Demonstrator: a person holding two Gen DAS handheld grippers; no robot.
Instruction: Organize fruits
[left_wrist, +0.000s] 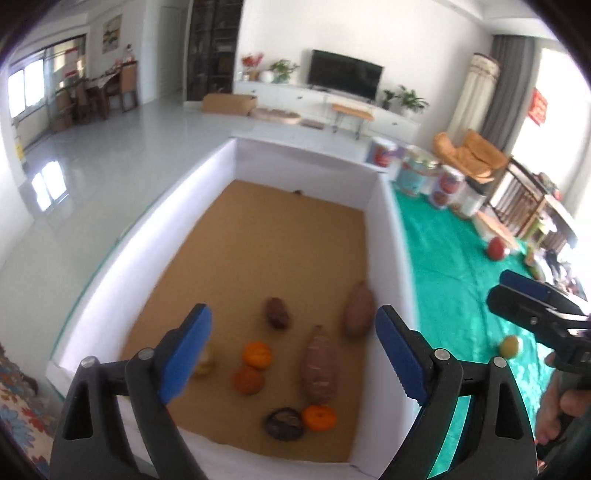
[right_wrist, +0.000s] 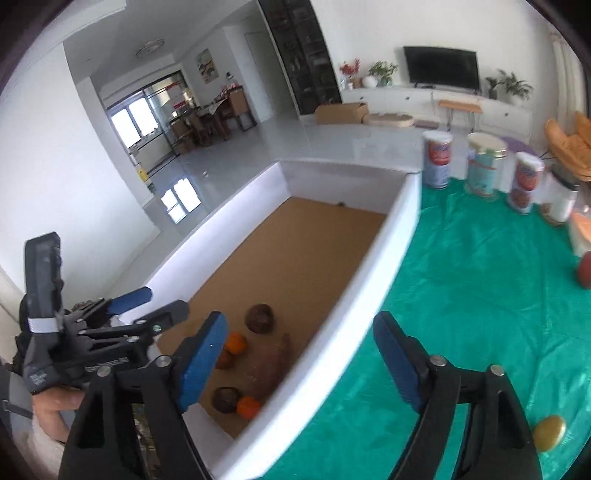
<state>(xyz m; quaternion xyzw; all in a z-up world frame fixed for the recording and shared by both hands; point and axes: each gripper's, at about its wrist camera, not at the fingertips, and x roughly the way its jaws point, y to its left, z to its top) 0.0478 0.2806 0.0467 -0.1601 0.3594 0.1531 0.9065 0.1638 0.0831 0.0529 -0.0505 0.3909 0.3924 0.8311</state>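
Green cloth (right_wrist: 461, 295) covers the floor of a bright living room, and a white-walled box (left_wrist: 384, 229) with a brown bottom sits on it.

From the left wrist view, the left gripper (left_wrist: 293, 350) hangs over the near end of the box, jaws spread wide with nothing between the pads. Below and just ahead of it lie the fruits: three oranges (left_wrist: 257, 353), two sweet potatoes (left_wrist: 319, 363), and two dark round pieces, one (left_wrist: 283, 422) touching the nearest orange (left_wrist: 319, 418). A pale fruit (left_wrist: 205, 360) shows partly behind the left pad.

The right gripper (right_wrist: 301, 360) is also released, jaws wide and empty. It straddles the box's right wall, its left pad over the box and its right pad over the cloth. A yellow fruit (right_wrist: 549, 432) lies on the cloth just right of its right finger, outside the box. A red fruit (right_wrist: 585, 271) sits farther ahead to the right, near the cans (right_wrist: 484, 166).
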